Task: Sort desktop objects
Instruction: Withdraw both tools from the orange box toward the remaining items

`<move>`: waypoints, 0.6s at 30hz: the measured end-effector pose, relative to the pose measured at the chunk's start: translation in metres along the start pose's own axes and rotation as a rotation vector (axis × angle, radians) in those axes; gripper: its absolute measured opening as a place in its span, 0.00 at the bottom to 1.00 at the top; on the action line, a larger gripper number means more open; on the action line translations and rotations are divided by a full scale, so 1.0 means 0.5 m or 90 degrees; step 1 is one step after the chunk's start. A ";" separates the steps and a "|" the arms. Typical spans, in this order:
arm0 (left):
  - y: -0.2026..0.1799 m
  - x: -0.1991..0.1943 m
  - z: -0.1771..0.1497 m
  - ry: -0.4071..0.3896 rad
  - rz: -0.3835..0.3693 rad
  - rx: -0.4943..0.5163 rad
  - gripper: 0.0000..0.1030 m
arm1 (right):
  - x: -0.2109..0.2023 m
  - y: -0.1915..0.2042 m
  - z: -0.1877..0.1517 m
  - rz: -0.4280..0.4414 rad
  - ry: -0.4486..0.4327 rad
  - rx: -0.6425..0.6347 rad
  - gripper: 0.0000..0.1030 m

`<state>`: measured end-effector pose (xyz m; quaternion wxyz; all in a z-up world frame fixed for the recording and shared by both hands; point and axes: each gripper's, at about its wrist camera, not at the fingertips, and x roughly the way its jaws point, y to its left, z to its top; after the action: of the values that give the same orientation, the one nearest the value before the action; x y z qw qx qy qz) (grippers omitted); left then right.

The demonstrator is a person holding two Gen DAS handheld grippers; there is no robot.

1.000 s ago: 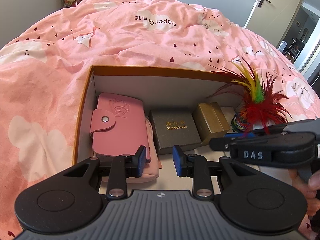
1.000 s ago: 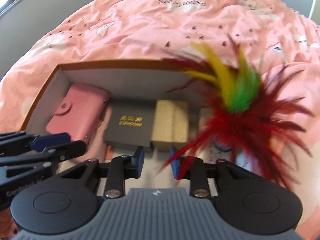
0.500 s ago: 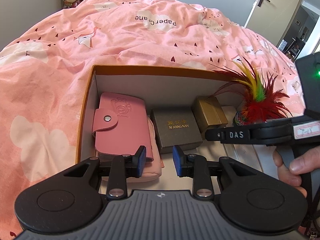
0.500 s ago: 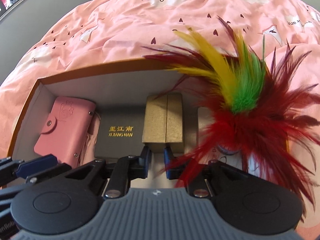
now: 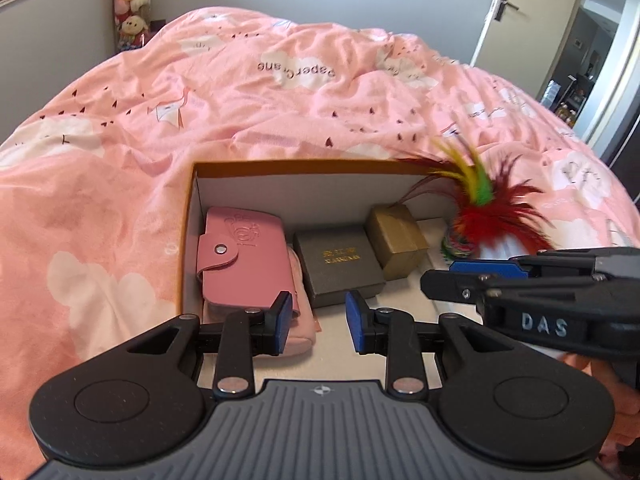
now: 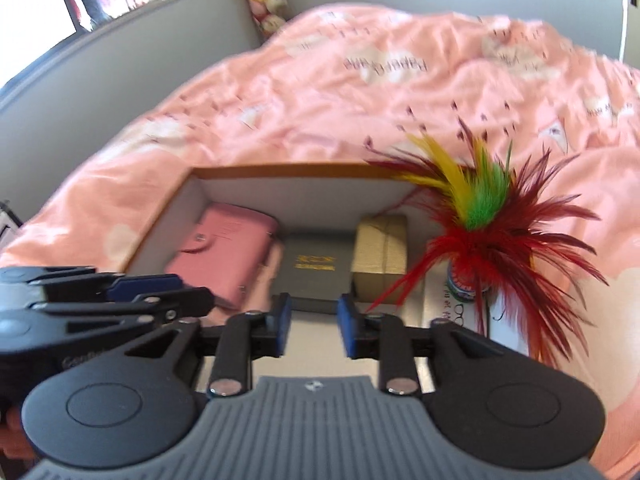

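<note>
Nearest the left wrist camera, the left gripper [image 5: 318,318] hangs over the near end of an open cardboard box [image 5: 188,216], its blue-padded fingers [image 5: 284,320] parted with nothing between them. The right gripper [image 6: 311,325] hovers just to its right at the same edge; its jaws have just been opening and now stand apart, empty, and in the left wrist view it shows side-on with "DAS" lettered on its body. Part of a person's hand [image 5: 624,408] shows behind it.

Inside the box, from left to right, lie a pink snap-button wallet [image 5: 244,256] on top of a paler pink pouch [image 5: 302,316], a dark grey gift box with gold lettering [image 5: 340,266], and a gold box [image 5: 398,242] close against the grey one. At the right end stands a feather shuttlecock [image 6: 486,232], its red, yellow and green plumes rising above the box rim, its base resting on white printed packaging [image 6: 452,308]. No gripper touches it.

The box sits on a pink quilt [image 5: 240,112] printed with white clouds. Beyond the bed are a grey wall, stuffed toys [image 5: 130,4] in the corner, and an open door [image 5: 528,28].
</note>
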<state>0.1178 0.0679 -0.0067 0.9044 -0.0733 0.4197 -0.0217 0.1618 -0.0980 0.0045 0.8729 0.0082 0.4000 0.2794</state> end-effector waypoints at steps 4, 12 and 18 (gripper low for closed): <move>0.005 -0.045 -0.015 0.002 -0.004 0.005 0.34 | -0.047 0.027 -0.029 0.020 -0.032 -0.010 0.31; 0.014 -0.120 -0.071 0.019 0.010 0.033 0.38 | -0.105 0.051 -0.103 0.048 -0.005 -0.007 0.31; -0.008 -0.146 -0.120 0.055 -0.013 0.081 0.44 | -0.120 0.060 -0.164 0.029 0.035 -0.029 0.32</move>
<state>0.0246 0.0646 0.0109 0.8881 -0.0193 0.4553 -0.0608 0.0581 -0.1194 -0.0025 0.8548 -0.0104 0.4170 0.3087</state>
